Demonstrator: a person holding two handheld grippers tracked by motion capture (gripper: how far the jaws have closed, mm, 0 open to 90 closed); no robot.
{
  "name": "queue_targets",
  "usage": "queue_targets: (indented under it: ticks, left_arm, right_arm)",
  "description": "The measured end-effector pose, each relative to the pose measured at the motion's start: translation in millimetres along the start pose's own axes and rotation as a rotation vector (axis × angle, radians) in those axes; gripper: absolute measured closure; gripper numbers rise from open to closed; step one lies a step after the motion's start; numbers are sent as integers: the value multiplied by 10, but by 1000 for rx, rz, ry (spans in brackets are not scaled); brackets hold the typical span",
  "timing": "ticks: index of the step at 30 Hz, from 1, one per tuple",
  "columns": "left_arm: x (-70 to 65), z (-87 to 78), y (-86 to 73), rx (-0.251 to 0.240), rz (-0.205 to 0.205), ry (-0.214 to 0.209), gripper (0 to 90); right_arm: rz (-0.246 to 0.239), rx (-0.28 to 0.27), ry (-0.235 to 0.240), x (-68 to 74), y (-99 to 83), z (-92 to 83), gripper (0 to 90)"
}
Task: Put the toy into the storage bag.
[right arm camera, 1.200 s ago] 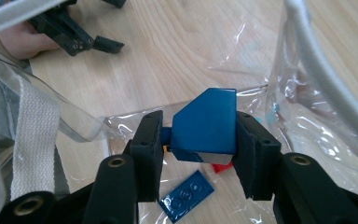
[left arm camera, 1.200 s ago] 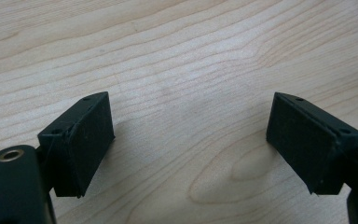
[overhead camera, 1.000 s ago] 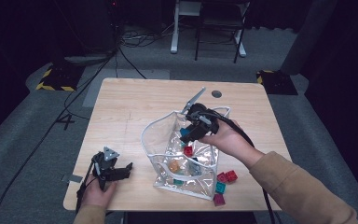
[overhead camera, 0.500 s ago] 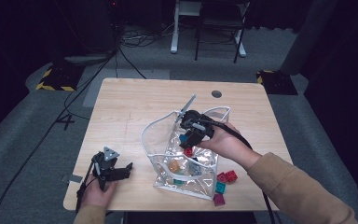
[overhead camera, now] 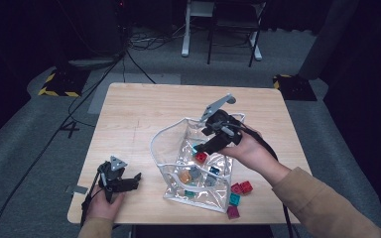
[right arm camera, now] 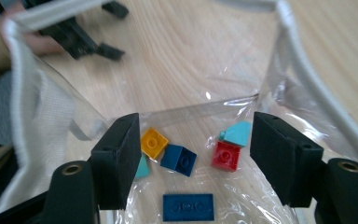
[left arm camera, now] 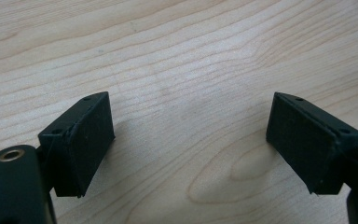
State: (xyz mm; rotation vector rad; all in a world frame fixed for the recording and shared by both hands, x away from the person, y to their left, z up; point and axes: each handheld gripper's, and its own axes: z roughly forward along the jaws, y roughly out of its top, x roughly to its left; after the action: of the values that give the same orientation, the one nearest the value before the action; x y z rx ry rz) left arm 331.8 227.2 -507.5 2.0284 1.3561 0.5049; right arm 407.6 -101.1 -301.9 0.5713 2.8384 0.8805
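Red brick [right arm camera: 226, 155] newly released, right claw [right arm camera: 196, 154] wider.

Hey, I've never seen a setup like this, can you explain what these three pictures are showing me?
A person at a light wooden table holds a hand-held two-jaw tool in each hand. One picture looks down from above; the other two come from cameras riding on each tool. The left gripper rests open over bare wood, holding nothing. The right gripper has just been opening inside a clear plastic zip bag, nothing between its jaws. Small toy bricks lie in the bag, among them a red brick; a few more bricks sit beside it.
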Motion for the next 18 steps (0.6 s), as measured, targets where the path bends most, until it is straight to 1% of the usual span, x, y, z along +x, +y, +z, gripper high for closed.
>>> queue_targets:
  ticks: [3, 5, 9, 10, 12, 13, 15, 18]
  left_arm:
    - [0, 0, 0, 0, 0, 0, 153]
    - [0, 0, 0, 0, 0, 0, 153]
    - [0, 0, 0, 0, 0, 0, 153]
    - [0, 0, 0, 0, 0, 0, 153]
    - [0, 0, 0, 0, 0, 0, 153]
    - [0, 0, 0, 0, 0, 0, 153]
    - [0, 0, 1, 0, 0, 0, 153]
    - [0, 0, 1, 0, 0, 0, 153]
  right_arm:
    - [7, -69, -2, 20, -84, -210, 341]
    - [22, -124, -1, 30, -169, -367, 345]
    - [41, -181, -13, 36, -337, -580, 348]
    - [48, -193, -15, 38, -387, -626, 348]
    - [48, -226, -18, 37, -514, -718, 348]
    - [49, -234, -16, 38, -558, -744, 348]
    - [60, -253, -28, 34, -678, -799, 347]
    - [85, -278, -39, 26, -862, -853, 348]
